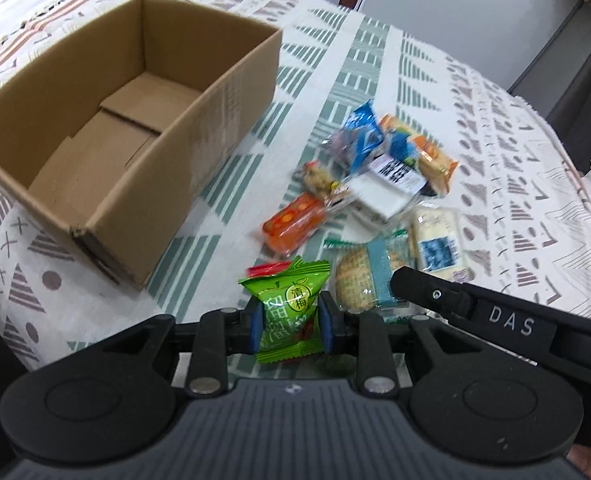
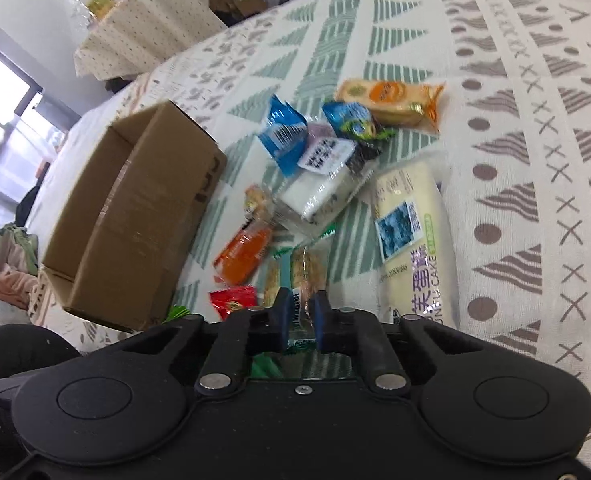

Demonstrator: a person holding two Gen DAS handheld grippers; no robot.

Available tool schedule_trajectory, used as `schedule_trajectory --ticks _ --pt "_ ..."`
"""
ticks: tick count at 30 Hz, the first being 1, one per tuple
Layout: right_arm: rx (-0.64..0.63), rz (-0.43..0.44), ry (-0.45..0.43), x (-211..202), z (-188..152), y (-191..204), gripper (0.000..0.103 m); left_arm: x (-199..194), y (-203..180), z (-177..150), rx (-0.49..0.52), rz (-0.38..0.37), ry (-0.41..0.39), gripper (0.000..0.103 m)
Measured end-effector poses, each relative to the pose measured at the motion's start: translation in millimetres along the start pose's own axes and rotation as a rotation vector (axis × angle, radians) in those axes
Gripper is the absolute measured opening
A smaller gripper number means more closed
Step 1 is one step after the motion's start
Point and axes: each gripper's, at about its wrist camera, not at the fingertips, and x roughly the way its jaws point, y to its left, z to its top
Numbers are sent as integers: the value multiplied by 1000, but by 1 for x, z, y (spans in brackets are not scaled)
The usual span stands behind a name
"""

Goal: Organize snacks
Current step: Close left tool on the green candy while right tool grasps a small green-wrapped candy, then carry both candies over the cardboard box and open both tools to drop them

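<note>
Patterned tablecloth carries an empty cardboard box at ten o'clock; the left gripper clamps a green plum candy at six o'clock; the right gripper pinches a clear-wrapped biscuit pack beside the snack pile

Your left gripper is pinching a green plum candy packet, hovering between the empty cardboard box and the snack pile on the tablecloth.

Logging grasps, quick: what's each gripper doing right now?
Left gripper: shut on the green candy packet.
Right gripper: shut on the clear-wrapped biscuit pack.
</note>
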Motion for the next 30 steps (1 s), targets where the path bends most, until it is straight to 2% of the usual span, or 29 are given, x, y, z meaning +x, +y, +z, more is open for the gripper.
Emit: schedule_trajectory --ticks 6,16,30 --pt "10 25 -70 -17 3 -4 6 -19 -1 5 7 12 -46 27" --pt "26 98 -164 -40 6 0 5 -57 15 12 -2 39 -133 27" --pt "-14 159 -264 -60 4 39 5 -98 46 23 -16 43 -213 27"
